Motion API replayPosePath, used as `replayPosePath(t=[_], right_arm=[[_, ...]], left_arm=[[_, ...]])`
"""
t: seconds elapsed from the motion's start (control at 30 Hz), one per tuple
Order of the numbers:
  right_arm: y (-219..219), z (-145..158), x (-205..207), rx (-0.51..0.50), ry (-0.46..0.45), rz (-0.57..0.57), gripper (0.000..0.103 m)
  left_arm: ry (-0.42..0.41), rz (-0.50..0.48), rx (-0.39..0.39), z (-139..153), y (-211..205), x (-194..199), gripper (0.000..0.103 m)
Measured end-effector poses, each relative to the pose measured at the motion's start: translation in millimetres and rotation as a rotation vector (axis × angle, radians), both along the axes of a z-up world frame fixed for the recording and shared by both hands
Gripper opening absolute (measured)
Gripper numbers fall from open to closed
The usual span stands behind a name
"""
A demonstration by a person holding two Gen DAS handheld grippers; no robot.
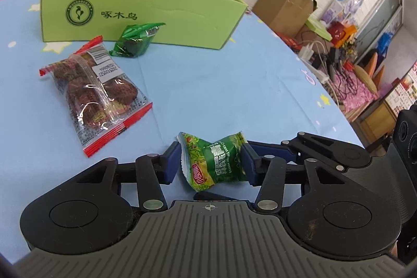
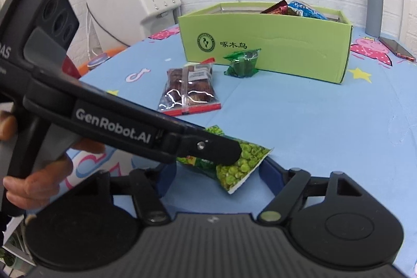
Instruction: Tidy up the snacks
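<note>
My left tongs are clenched on a green pea packet, both blue pads pressing its sides just above the blue cloth. My right tongs sit released, fingers spread either side of that packet. Farther off lie a clear cake pack and a small green pack, the latter touching the green box holding more snacks.
</note>
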State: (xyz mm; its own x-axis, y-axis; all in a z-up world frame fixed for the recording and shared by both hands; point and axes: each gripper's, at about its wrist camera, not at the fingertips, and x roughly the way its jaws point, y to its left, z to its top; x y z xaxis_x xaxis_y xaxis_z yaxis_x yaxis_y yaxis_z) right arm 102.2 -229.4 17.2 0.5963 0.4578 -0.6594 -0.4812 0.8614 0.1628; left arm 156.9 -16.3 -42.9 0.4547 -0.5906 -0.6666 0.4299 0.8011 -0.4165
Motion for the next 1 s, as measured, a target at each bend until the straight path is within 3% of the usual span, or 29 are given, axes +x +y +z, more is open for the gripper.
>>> replayPosePath(t=[0.13,0.2,0.27,0.4,0.5,0.63,0.77,0.87,1.0], right_arm=[[2.3,-0.2,2.7,-0.008,-0.007,0.0,0.082],[2.0,-0.7,8.7,0.006,0.014,0.024,0.096],[-0.8,5.7,13.8,-0.002,0.013,0.036,0.099],[-19.7,26.8,24.4,0.013,-0.037,-0.017,0.102],[-26.7,24.9,36.0,0.06,-0.031,-0.055,0.103],[-31.8,8.4,44.5,0.113,0.018,-0.084,0.103],[-32.0,-1.6,45.7,0.092,0.043,-0.103,0.103],[-21.9,0.7,39.7,0.071,0.029,-0.052,0.103],[-8.0,2.3,30.5,0.041,0.015,0.018,0.103]], left_arm=[[0.003,0.006,-0.002,0.3,-1.6,5.3,0.034],[0.028,0.0,-0.01,2.4,0.8,10.7,0.04],[0.024,0.014,-0.024,12.6,10.7,16.1,0.043],[-0.123,0.083,-0.015,48.6,31.8,30.8,0.061],[-0.207,0.101,0.072,59.9,23.3,65.7,0.062],[-0.185,0.042,0.2,39.8,-4.9,115.5,0.055],[-0.151,0.0,0.301,14.0,-26.3,134.8,0.042],[-0.131,-0.002,0.298,3.5,-26.4,137.2,0.031],[-0.122,0.014,0.289,4.3,-22.5,138.4,0.024]])
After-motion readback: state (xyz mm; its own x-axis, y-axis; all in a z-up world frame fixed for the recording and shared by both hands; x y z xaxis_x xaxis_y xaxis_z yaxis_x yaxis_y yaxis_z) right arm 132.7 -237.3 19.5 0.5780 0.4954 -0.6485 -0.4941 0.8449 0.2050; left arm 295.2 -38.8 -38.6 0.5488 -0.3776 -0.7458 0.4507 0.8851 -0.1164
